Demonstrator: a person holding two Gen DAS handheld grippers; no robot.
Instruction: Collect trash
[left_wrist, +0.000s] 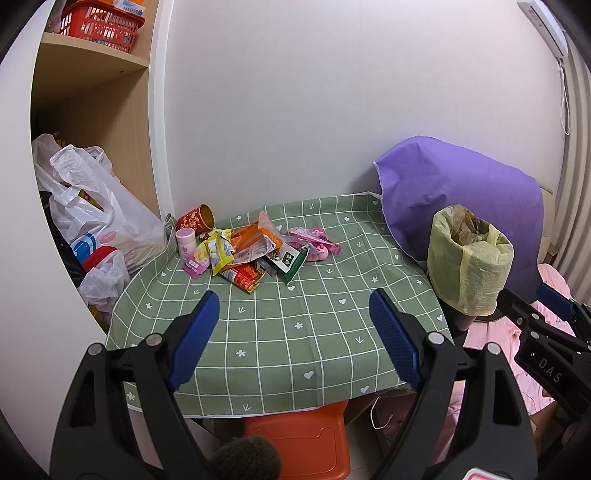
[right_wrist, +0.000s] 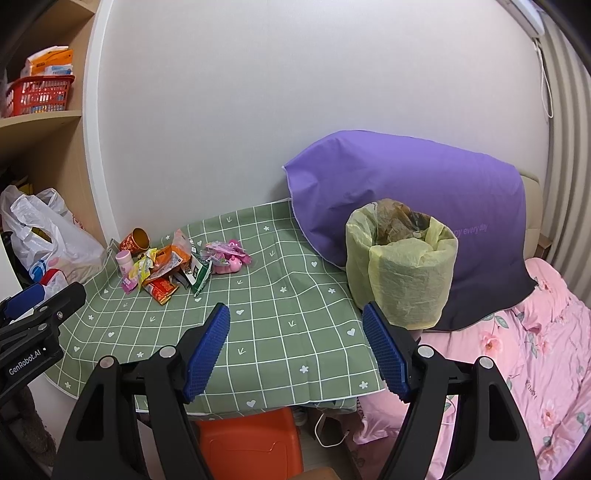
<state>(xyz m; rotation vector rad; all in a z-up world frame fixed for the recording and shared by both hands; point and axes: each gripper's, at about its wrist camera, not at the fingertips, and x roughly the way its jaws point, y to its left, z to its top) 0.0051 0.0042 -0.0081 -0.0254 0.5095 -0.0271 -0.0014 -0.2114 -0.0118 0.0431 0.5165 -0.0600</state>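
Both claws, left (left_wrist: 293, 332) and right (right_wrist: 295, 347), wide open, empty.

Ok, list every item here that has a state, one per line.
left claw: open, empty
right claw: open, empty
trash bin: upright, bag-lined, already holding trash
red paper cup: tipped on its side
pink bottle: upright
wrappers: piled on the tablecloth

Soft even light, sharp (fisheye-warped, dark-cornered edges).
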